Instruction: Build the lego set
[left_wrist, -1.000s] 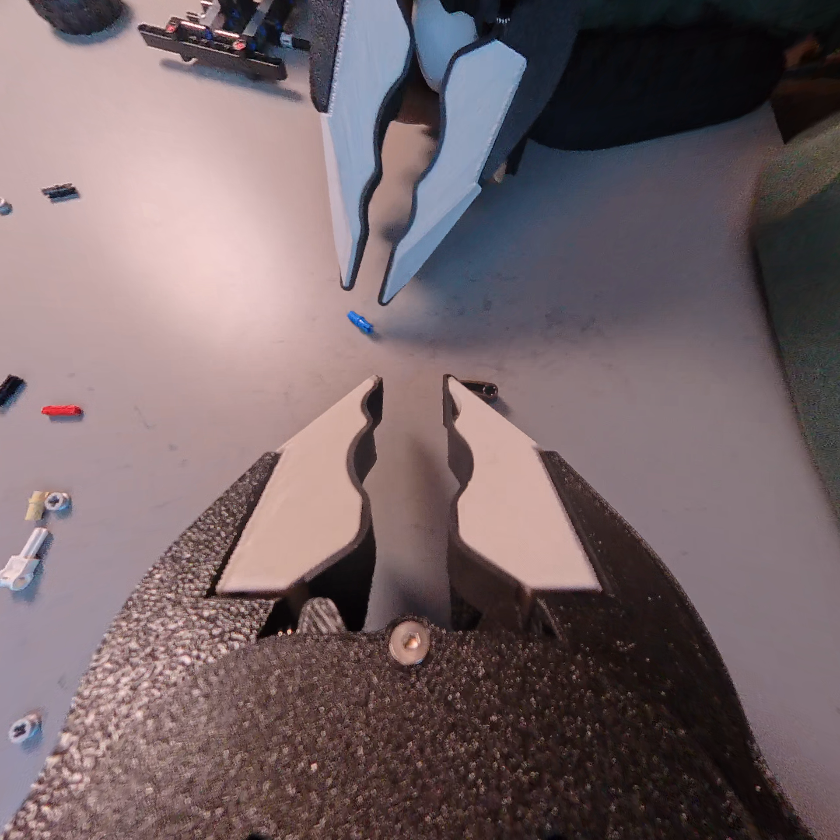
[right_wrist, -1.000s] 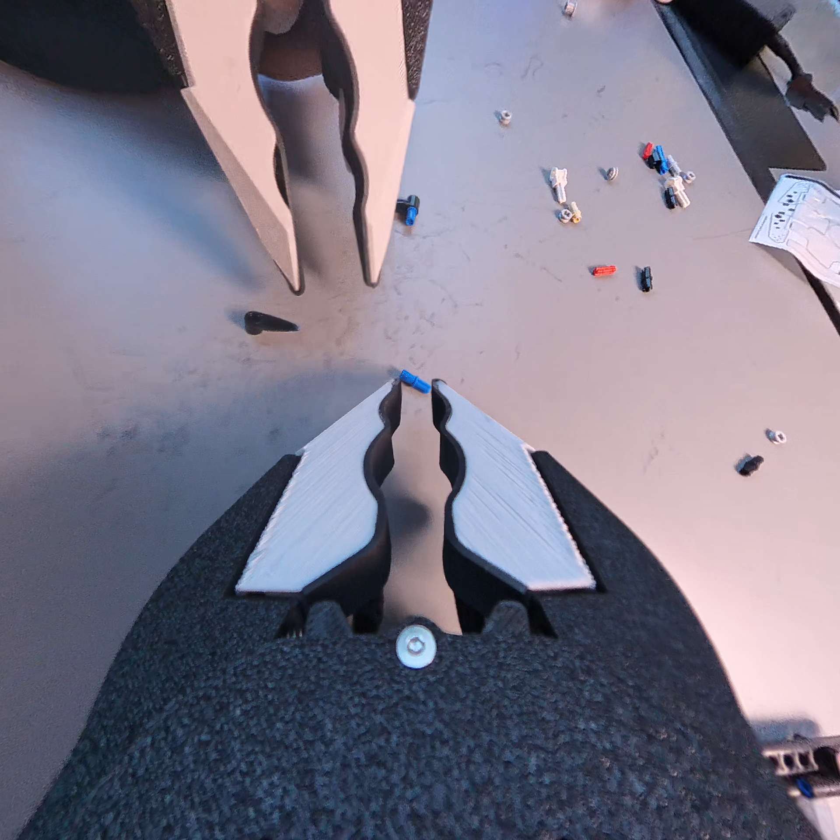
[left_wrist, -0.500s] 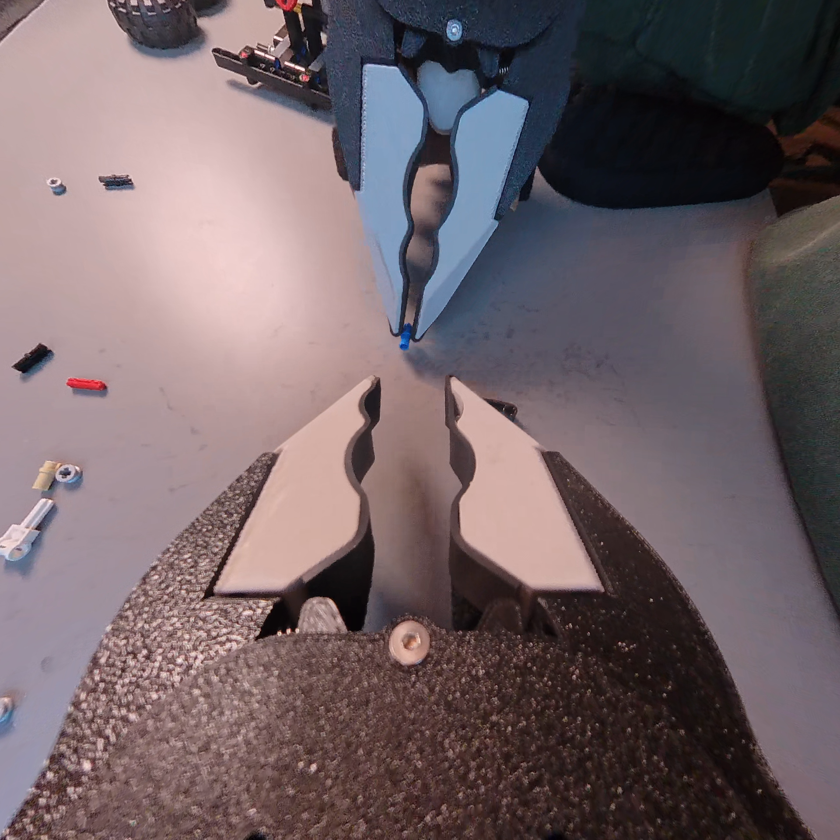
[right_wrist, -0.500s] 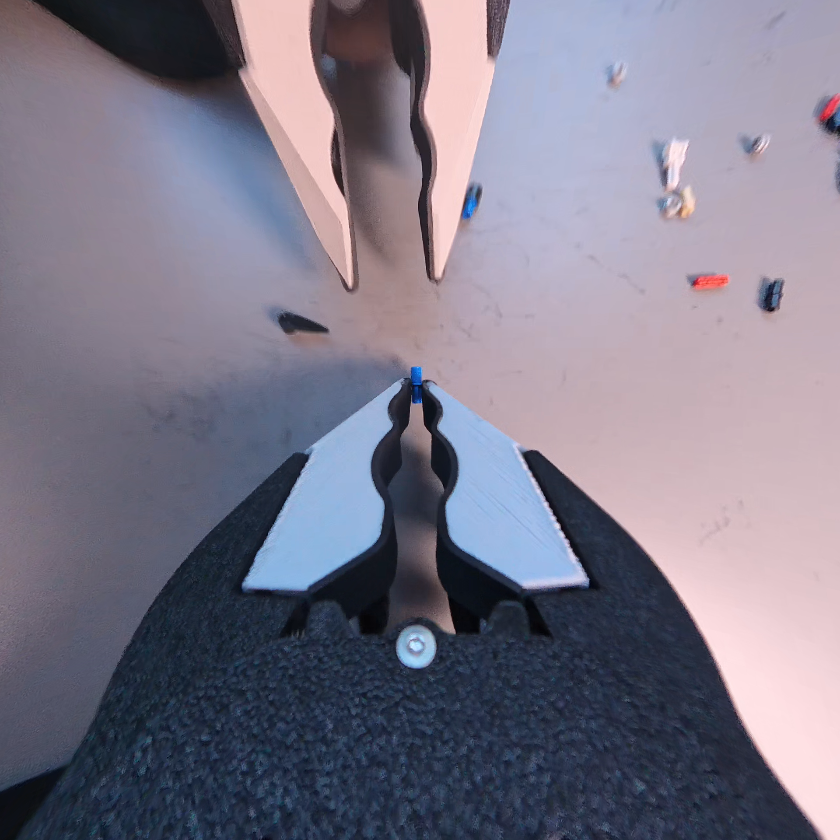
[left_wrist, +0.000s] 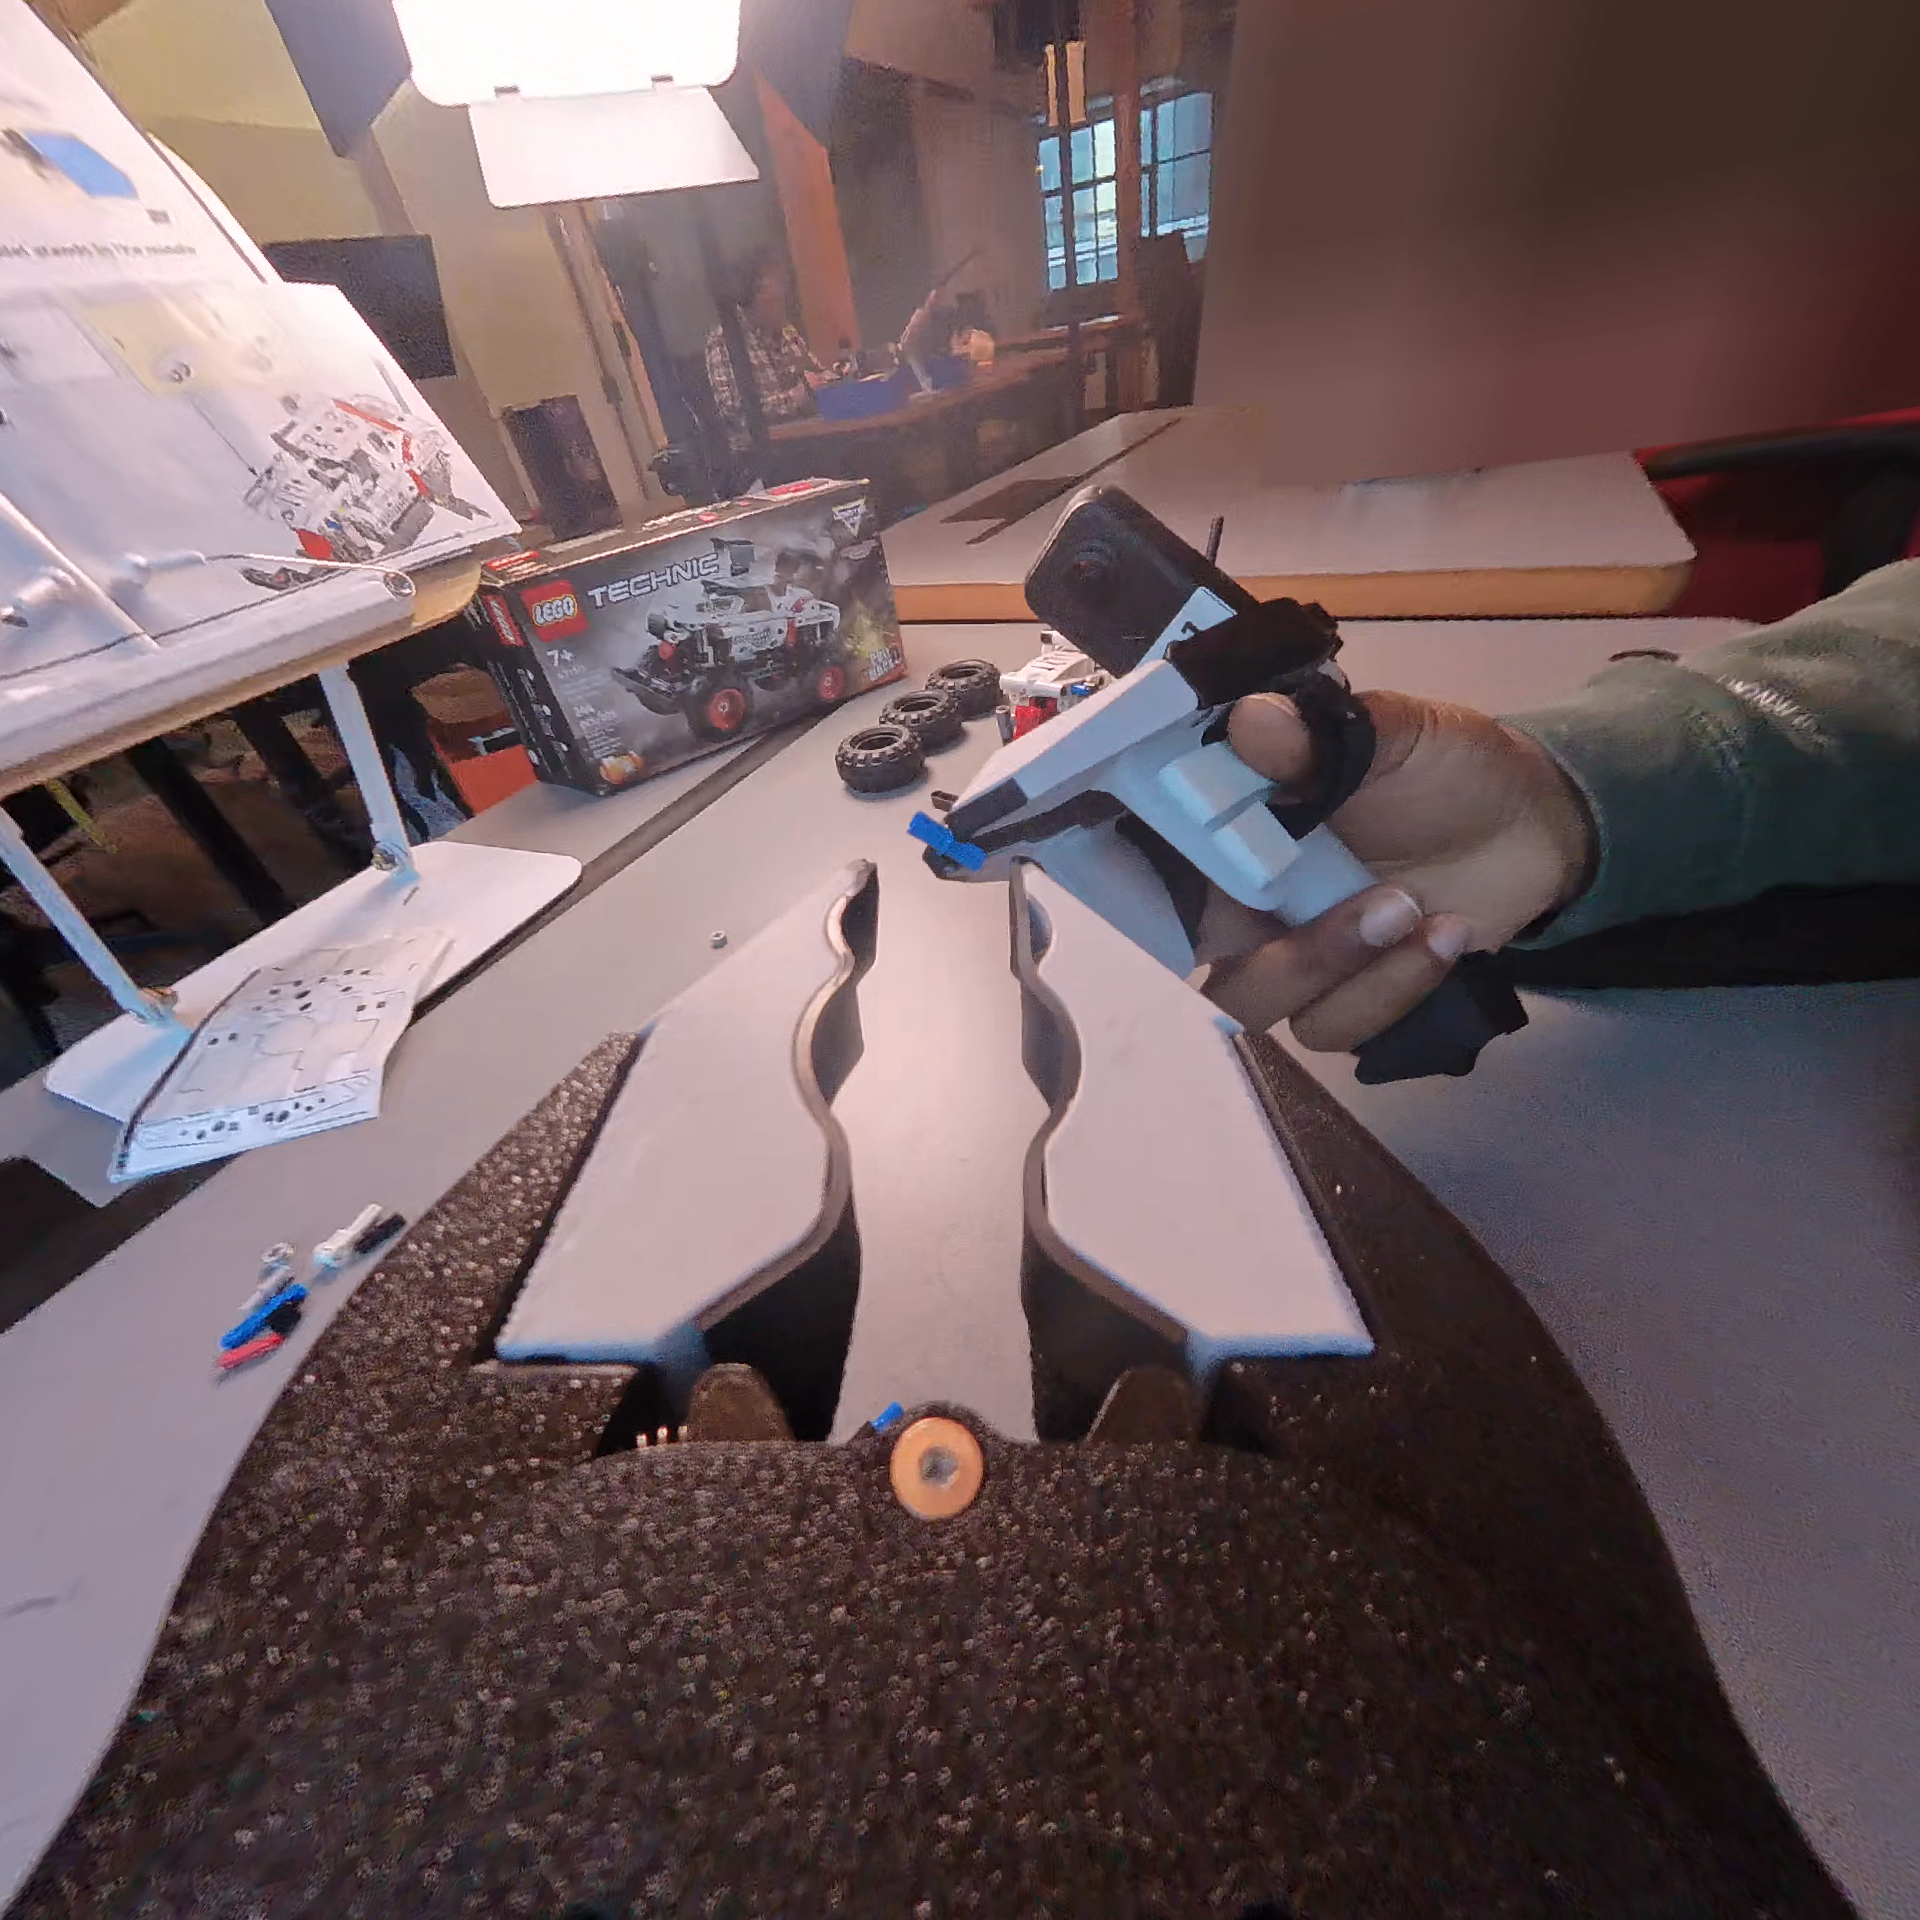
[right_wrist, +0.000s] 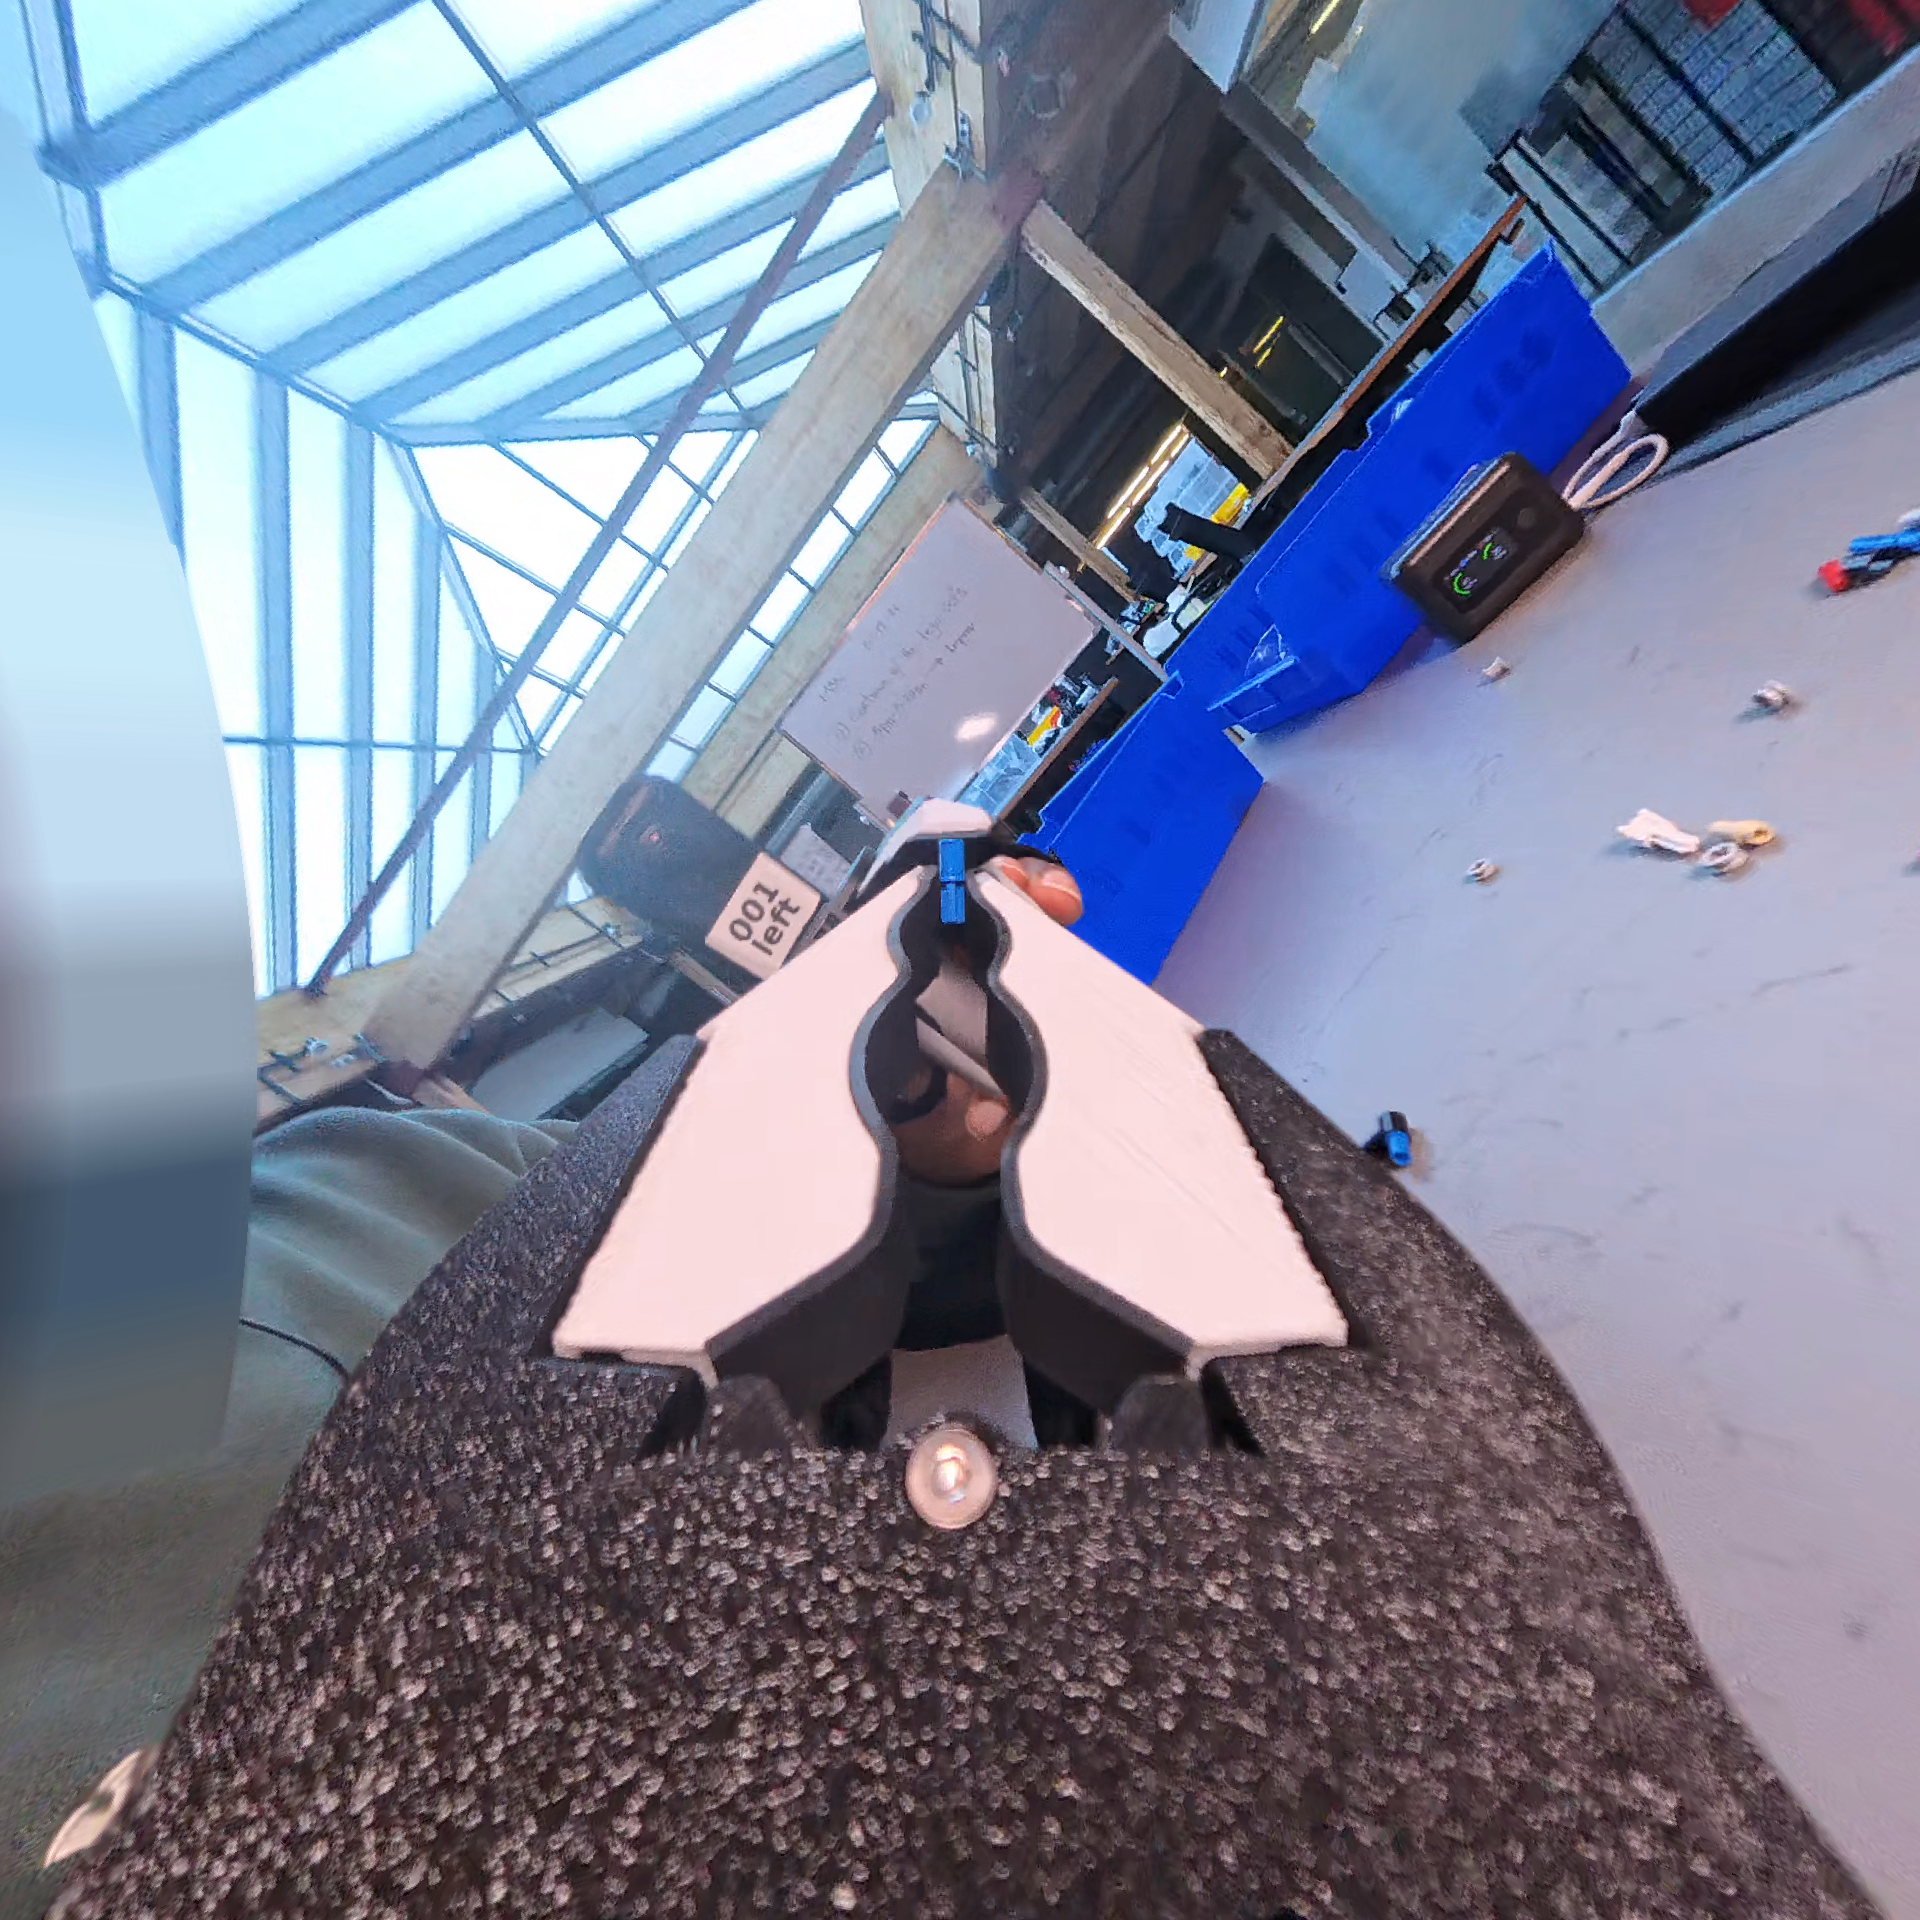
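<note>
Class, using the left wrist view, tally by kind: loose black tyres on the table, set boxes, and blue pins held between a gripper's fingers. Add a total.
Black tyres: 3
Set box: 1
Blue pin, in the right gripper: 1
Total: 5

Behind the right tool (right_wrist: 951, 902), most of the left tool (right_wrist: 940, 821) is hidden, and the small loose pieces (left_wrist: 272, 1311) near the desk (left_wrist: 1621, 1247) edge are too tiny to identify.
</note>
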